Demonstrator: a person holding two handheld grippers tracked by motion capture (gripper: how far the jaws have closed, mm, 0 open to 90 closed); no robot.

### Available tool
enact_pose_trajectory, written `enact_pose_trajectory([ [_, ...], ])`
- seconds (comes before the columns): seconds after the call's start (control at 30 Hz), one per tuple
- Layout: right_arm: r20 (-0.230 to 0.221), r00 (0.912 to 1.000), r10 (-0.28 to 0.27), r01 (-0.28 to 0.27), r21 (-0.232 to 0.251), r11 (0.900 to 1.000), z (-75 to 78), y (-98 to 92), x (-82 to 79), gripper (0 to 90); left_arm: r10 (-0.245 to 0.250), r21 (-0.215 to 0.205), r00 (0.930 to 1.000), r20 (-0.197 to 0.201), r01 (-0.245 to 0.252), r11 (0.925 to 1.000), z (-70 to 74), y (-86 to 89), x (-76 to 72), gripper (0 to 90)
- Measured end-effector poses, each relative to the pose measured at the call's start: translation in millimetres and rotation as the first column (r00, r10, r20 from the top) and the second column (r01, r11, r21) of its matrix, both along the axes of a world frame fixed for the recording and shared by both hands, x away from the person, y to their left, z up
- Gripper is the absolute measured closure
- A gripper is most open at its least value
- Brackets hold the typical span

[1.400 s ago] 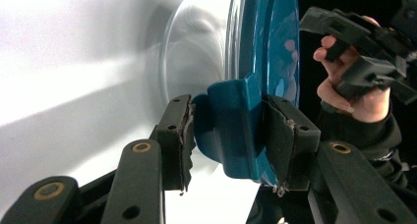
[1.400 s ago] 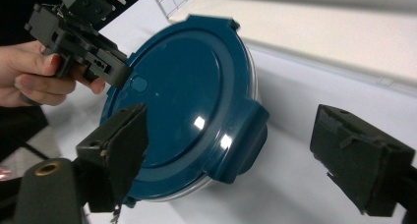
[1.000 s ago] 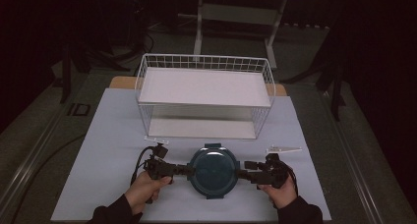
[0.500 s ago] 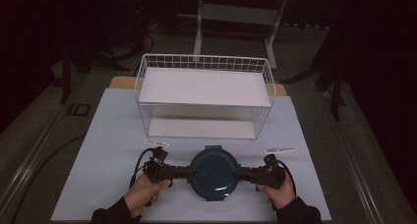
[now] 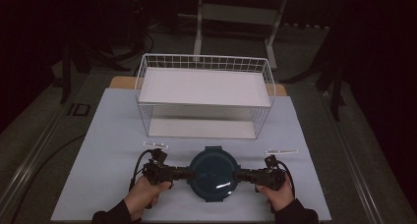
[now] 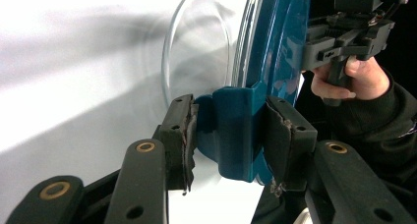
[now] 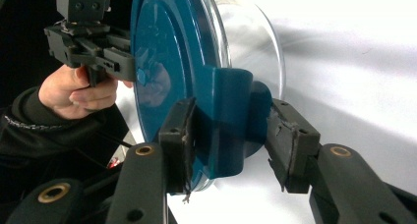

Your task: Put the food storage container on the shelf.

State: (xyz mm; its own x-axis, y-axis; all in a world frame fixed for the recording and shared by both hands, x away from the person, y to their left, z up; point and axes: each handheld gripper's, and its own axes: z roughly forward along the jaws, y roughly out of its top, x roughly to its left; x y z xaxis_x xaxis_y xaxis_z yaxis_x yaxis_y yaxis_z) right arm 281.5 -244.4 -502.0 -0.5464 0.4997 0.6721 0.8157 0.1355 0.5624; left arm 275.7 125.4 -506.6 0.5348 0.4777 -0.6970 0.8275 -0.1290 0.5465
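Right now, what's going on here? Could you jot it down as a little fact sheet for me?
Setting: white table, dark room
Main object: round glass container with a teal clip-on lid
Left gripper: jaws straddle a lid clip
Right gripper: jaws straddle the opposite clip
Container position: near table edge, between both hands
Behind it: white wire basket, nothing visible inside
Also there: two small white strips on the table

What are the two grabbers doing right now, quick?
Left gripper: closed on a teal latch tab of the round glass container.
Right gripper: its fingers sit around the opposite tab, but one side shows a gap, so its grip cannot be told.
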Motion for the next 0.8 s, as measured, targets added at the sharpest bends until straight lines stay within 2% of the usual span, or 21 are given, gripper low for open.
enact_pose_trajectory([
  [0.1, 0.013, 0.9999, -0.005, 0.005, 0.006, 1.000, 4.3, 1.3, 0.4, 56.0, 0.008, 0.001, 0.9996, 0.027, -0.008, 1.0000, 7.2, 0.7, 0.6, 57.8],
  [0.17, 0.040, 0.9992, -0.008, 0.008, 0.004, 1.000, 10.8, 2.4, 1.9, 56.1, 0.015, 0.006, 0.9984, 0.054, -0.016, 0.9999, 13.7, 1.5, 2.1, 57.6],
  [0.47, 0.154, 0.9880, -0.005, 0.004, 0.010, 1.000, 39.4, 10.7, 21.9, 56.0, 0.054, 0.003, 0.9842, 0.169, -0.056, 0.9985, 41.4, 9.5, 16.1, 57.4],
  [0.53, 0.163, 0.9866, -0.003, 0.001, 0.009, 1.000, 41.9, 12.2, 24.5, 56.0, 0.058, 0.003, 0.9828, 0.175, -0.060, 0.9982, 43.6, 11.0, 18.6, 57.5],
  [0.67, 0.183, 0.9830, -0.008, 0.005, 0.021, 1.000, 47.5, 19.3, 37.7, 56.0, 0.093, -0.009, 0.9755, 0.199, -0.093, 0.9956, 49.4, 18.1, 29.8, 57.4],
  [0.8, 0.195, 0.9807, -0.012, 0.009, 0.016, 1.000, 44.5, 26.7, 55.3, 56.0, 0.105, 0.004, 0.9728, 0.207, -0.108, 0.9941, 47.9, 21.9, 42.3, 57.3],
])
